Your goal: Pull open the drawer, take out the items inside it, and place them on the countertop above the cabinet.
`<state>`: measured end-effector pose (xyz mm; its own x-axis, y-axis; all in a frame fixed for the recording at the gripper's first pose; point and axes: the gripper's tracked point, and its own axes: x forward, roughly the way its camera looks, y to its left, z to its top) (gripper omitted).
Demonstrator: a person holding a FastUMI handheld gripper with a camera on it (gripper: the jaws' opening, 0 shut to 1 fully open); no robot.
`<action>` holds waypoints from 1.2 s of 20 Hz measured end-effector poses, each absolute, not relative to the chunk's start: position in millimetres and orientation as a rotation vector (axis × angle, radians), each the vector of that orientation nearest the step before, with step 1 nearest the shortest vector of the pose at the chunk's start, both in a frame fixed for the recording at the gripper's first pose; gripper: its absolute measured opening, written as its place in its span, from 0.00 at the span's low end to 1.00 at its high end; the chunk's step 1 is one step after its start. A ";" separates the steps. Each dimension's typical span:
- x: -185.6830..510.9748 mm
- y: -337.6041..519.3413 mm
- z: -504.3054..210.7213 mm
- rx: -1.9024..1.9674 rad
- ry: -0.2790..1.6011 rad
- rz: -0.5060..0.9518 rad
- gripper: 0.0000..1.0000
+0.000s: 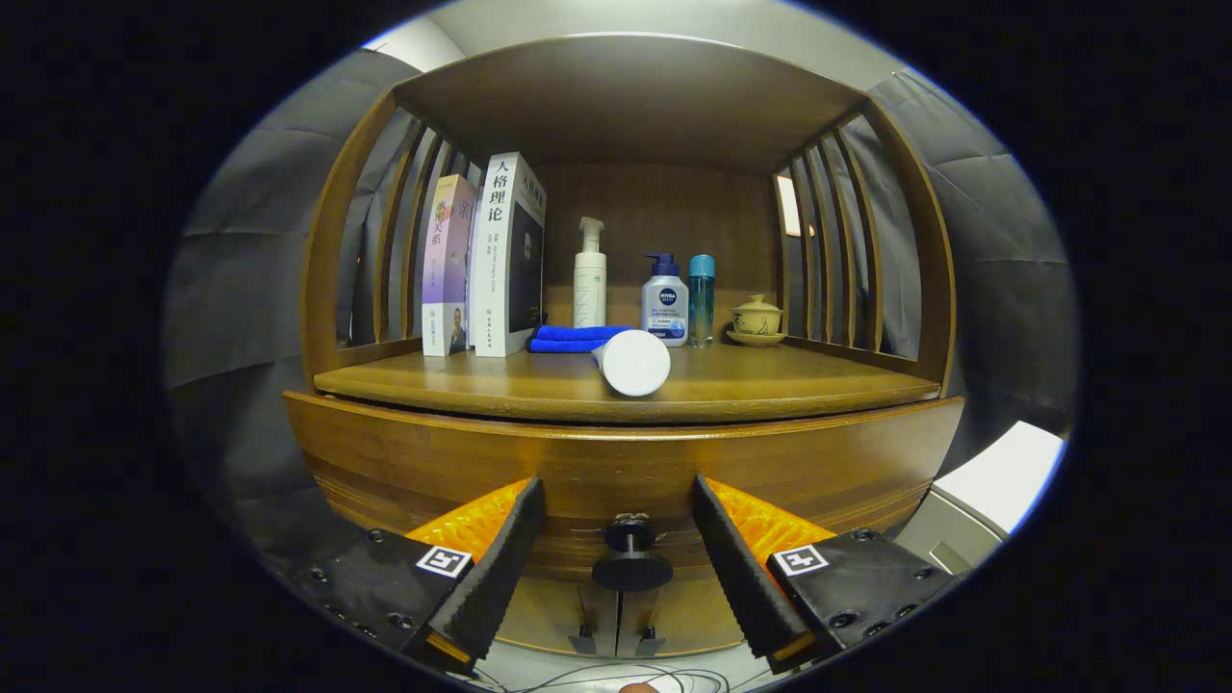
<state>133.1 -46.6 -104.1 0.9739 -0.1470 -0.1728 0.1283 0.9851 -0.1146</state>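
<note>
A wooden cabinet stands in front of me, its drawer front (616, 462) closed below the countertop (770, 385). A small dark round knob (630, 558) sticks out from the drawer front. My gripper (621, 520) is open, with the knob between the two fingers and neither finger touching it. A white tube (632, 362) lies on its side on the countertop near the front edge, its round end facing me. What is inside the drawer is hidden.
On the countertop under a wooden shelf stand two upright books (486, 260), a folded blue cloth (573, 338), a white pump bottle (589, 279), a blue-capped lotion bottle (665, 303), a teal bottle (701, 298) and a lidded cup on a saucer (757, 320). A white box (1001, 481) sits at the right.
</note>
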 end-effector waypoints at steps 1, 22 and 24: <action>138.3 -47.1 -104.8 -0.101 0.188 -0.139 0.98; 1.8 -33.4 -9.7 -0.113 0.023 -0.042 0.98; -16.9 -32.1 -2.4 -0.127 0.010 -0.038 0.98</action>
